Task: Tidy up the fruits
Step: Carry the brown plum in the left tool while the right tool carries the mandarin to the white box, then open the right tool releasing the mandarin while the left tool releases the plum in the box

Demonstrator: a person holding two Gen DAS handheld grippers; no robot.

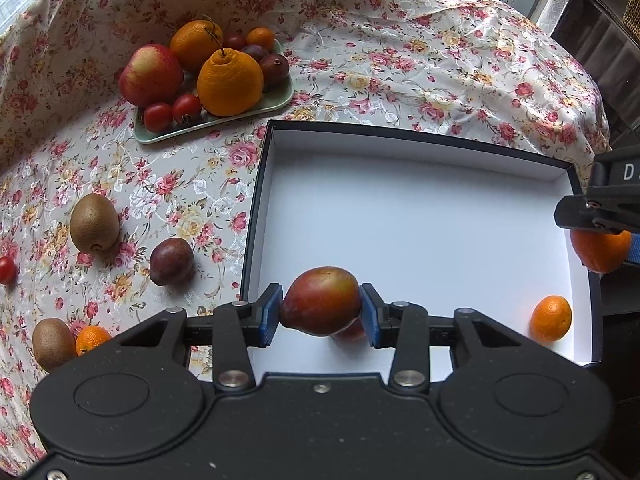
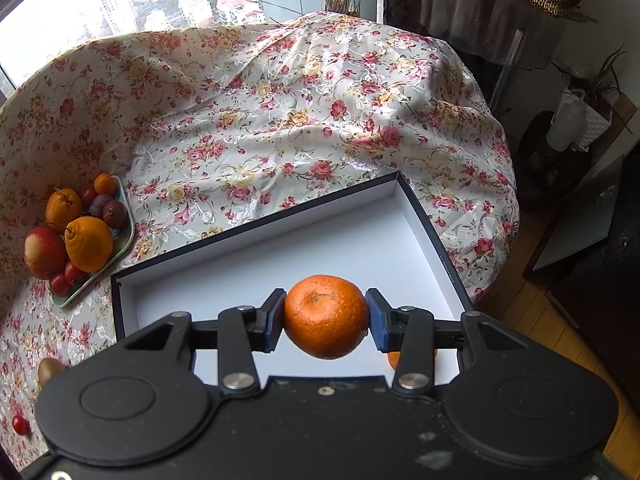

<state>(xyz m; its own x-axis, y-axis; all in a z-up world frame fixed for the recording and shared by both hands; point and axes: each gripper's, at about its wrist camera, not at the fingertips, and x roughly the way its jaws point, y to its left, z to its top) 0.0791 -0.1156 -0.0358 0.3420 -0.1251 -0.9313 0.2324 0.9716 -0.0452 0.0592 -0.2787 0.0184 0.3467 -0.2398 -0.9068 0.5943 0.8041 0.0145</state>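
Observation:
My left gripper is shut on a dark red plum and holds it over the near edge of the white box. My right gripper is shut on a tangerine above the same box; it also shows at the right edge of the left wrist view with the tangerine. A small tangerine lies in the box's near right corner. A reddish fruit lies in the box under the plum, mostly hidden.
A green tray at the back left holds an apple, oranges, plums and small tomatoes. Loose on the floral cloth left of the box: two kiwis, a plum, a tangerine, a cherry tomato.

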